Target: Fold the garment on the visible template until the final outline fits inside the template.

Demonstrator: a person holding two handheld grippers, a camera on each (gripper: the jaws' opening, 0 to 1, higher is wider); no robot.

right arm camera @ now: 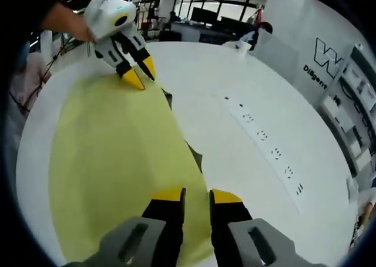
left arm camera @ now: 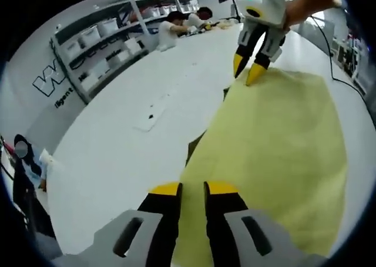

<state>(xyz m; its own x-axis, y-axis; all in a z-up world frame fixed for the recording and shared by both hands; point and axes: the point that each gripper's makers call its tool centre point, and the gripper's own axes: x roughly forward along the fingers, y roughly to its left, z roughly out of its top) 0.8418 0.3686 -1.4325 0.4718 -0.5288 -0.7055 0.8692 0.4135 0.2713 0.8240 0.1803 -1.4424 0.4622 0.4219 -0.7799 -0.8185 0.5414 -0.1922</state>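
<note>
Pale yellow garment lies flat on white table, folded into long panel. Left gripper at one end of fabric edge, yellow-tipped jaws slightly parted, narrow gap between them, nothing pinched. Right gripper at far corner of garment, jaws spread, tips down at cloth. In right gripper view: garment stretches between right gripper and left gripper. Dark sliver, possibly template, peeks beside fabric edge. Shelving beyond table.
</note>
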